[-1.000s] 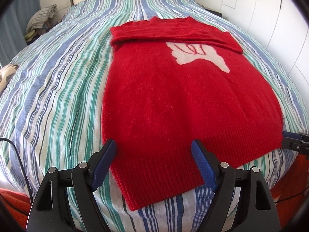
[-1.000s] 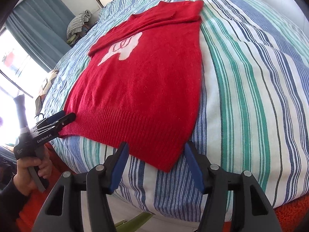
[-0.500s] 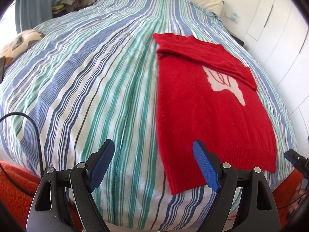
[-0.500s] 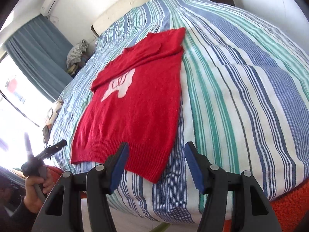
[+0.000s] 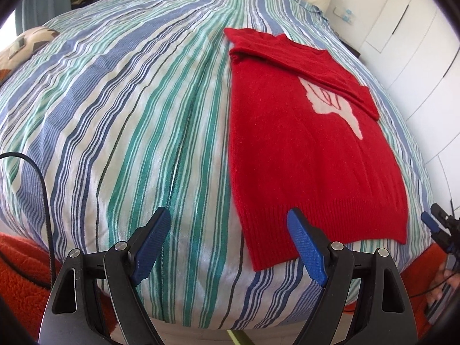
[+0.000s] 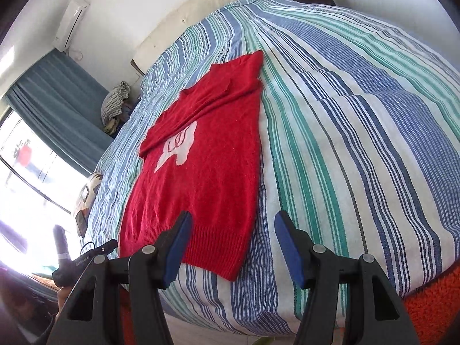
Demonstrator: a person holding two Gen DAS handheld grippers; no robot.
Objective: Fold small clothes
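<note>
A red knit sweater (image 5: 310,155) with a white motif lies flat on the striped bed, sleeves folded across its top; it also shows in the right wrist view (image 6: 207,166). My left gripper (image 5: 227,241) is open and empty, held back from the bed's near edge, with the sweater's hem corner by its right finger. My right gripper (image 6: 230,247) is open and empty, above the hem's right corner. The right gripper's tip shows at the left view's right edge (image 5: 437,224). The left gripper shows low left in the right view (image 6: 86,258).
The striped bedspread (image 5: 129,115) covers the whole bed. A patterned cushion (image 5: 26,46) lies at its left edge. White wardrobe doors (image 5: 417,43) stand to the right. A curtained window (image 6: 43,132) and a pile of clothes (image 6: 115,106) are to the left. Orange fluffy fabric (image 6: 431,304) lies below the bed edge.
Both grippers have pulled back and away from the sweater's hem. The left view swung left so the sweater sits to the right; the right view swung right. Both stayed open.
</note>
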